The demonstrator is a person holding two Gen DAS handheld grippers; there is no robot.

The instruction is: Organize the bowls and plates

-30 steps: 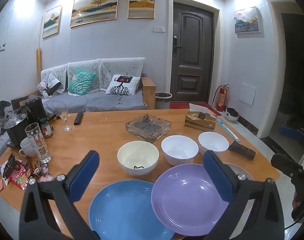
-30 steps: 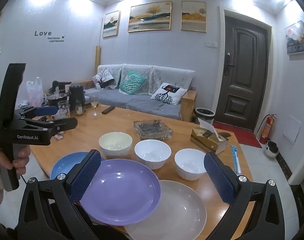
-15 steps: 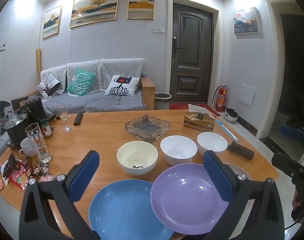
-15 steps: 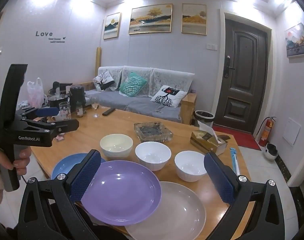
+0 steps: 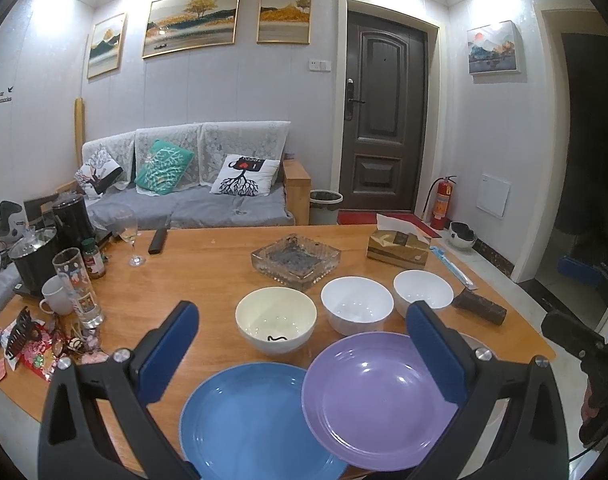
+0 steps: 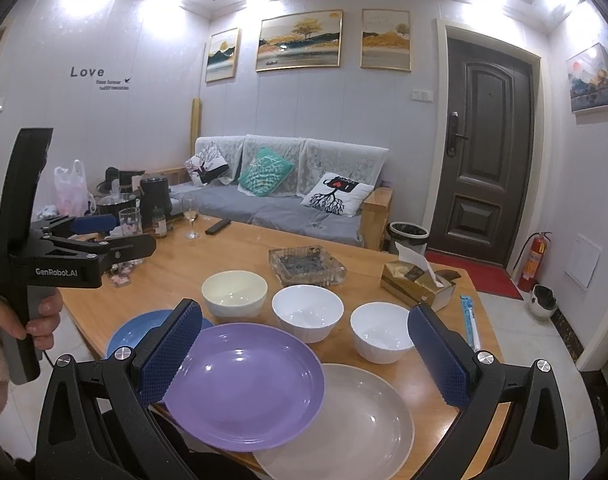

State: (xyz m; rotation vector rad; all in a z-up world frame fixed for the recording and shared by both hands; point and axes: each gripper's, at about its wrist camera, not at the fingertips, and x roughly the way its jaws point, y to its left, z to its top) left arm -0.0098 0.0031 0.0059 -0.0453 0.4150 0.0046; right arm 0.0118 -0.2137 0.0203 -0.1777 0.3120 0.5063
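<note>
Three plates lie along the near edge of the wooden table: a blue plate, a purple plate overlapping it, and a grey-white plate under the purple one's right side. Behind them stand a cream bowl and two white bowls. My left gripper is open and empty above the plates. My right gripper is open and empty above the purple plate. The left gripper also shows in the right wrist view, held in a hand.
A glass ashtray and a tissue box sit behind the bowls. A dark roll lies at the right edge. Glasses, a mug, a kettle and wrappers crowd the table's left end. A sofa stands beyond.
Both grippers have drifted slightly; the views barely shift. Nothing on the table has moved.
</note>
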